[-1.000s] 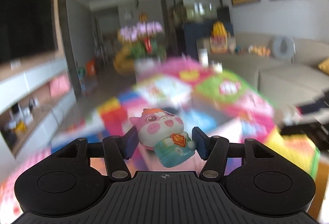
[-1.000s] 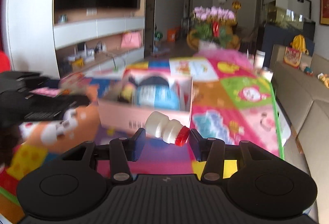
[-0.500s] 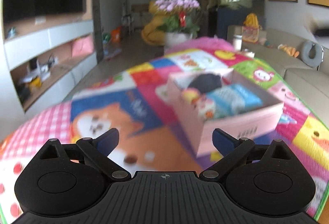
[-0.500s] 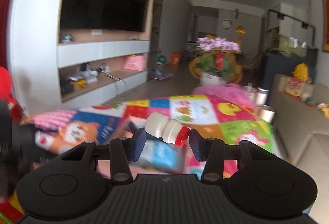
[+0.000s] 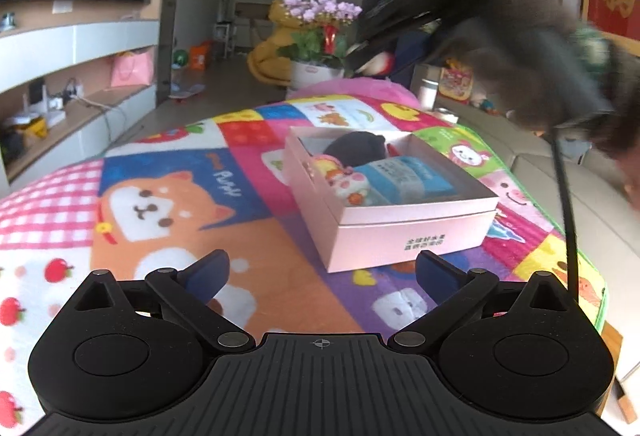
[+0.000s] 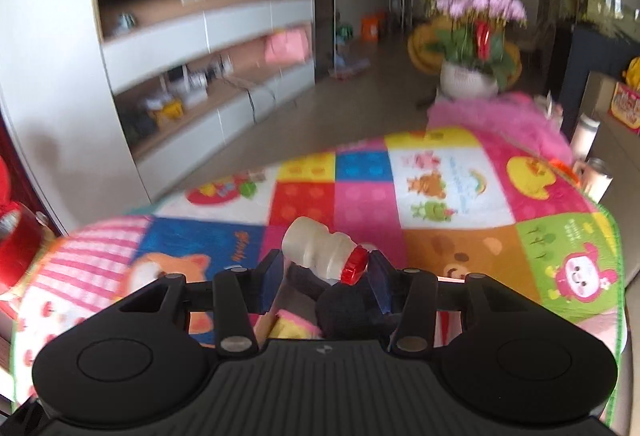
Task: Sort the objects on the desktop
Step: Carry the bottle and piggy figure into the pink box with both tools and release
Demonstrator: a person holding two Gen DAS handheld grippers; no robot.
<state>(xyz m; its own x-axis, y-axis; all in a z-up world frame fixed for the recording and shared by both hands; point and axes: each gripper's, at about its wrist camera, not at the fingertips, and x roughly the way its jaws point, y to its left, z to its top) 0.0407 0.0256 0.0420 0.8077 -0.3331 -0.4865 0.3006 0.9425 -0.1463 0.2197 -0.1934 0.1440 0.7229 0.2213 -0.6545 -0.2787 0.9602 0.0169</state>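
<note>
A pink box (image 5: 404, 232) sits on the colourful blanket (image 5: 168, 196). Inside it lie a pig toy (image 5: 348, 184), a blue pack (image 5: 404, 180) and a black object (image 5: 354, 144). My left gripper (image 5: 322, 274) is open and empty, low over the blanket just in front of the box. My right gripper (image 6: 326, 278) is shut on a small white bottle with a red cap (image 6: 324, 250), held sideways above the black object (image 6: 348, 310) in the box. In the left wrist view the right gripper and bottle (image 5: 376, 62) hang blurred above the box's far end.
The blanket (image 6: 440, 188) covers a table that ends at the right near a grey sofa (image 5: 568, 180). A flower pot (image 6: 470, 78) stands beyond the far edge. Two cups (image 6: 596, 180) sit at the far right corner. A red object (image 6: 14, 236) is at the left.
My left gripper opened and let go of the pig toy, which now lies in the box, then drew back. My right gripper carried the bottle over the box.
</note>
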